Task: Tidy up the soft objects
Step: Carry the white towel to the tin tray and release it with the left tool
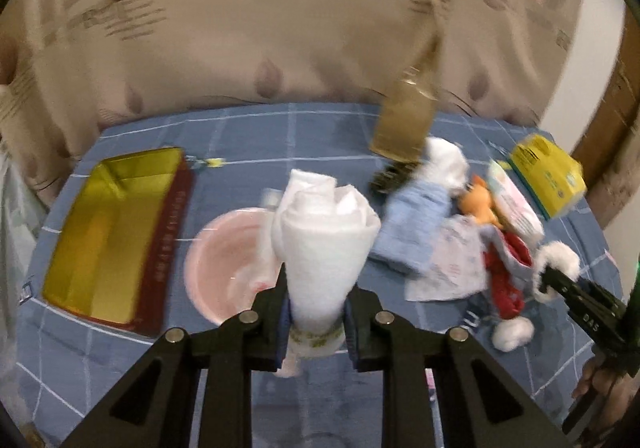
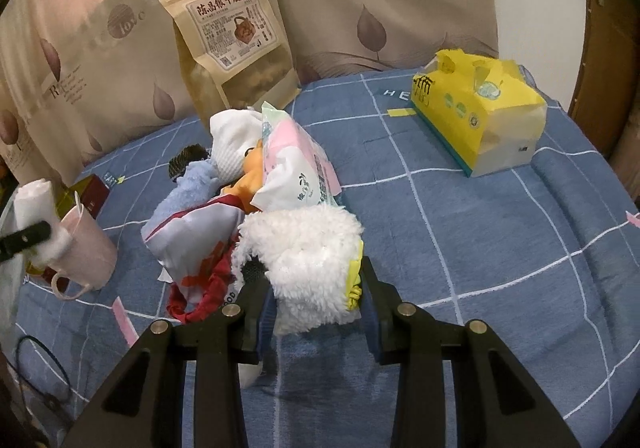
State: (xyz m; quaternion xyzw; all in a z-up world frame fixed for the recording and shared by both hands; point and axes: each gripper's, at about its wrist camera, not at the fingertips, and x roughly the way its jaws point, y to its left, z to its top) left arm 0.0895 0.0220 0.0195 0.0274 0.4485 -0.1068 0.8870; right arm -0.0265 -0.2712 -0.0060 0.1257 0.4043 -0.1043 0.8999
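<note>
your two grippers each grasp a soft thing above the blue checked bedsheet [image 2: 460,208].

your left gripper [image 1: 316,312] is clenched on a rolled white towel [image 1: 324,232], held upright above the pink plastic cup [image 1: 224,260] that stands just beside the gold-lined open red box [image 1: 108,232]. your right gripper [image 2: 316,308] is clenched on a fluffy white plush cuff [image 2: 308,248] at the near edge of the heap of soft things, where a light blue folded cloth [image 2: 184,192] and an orange plush toy [image 2: 250,180] lie touching; the yellow tissue pack [image 2: 480,116] sits well apart.
</note>
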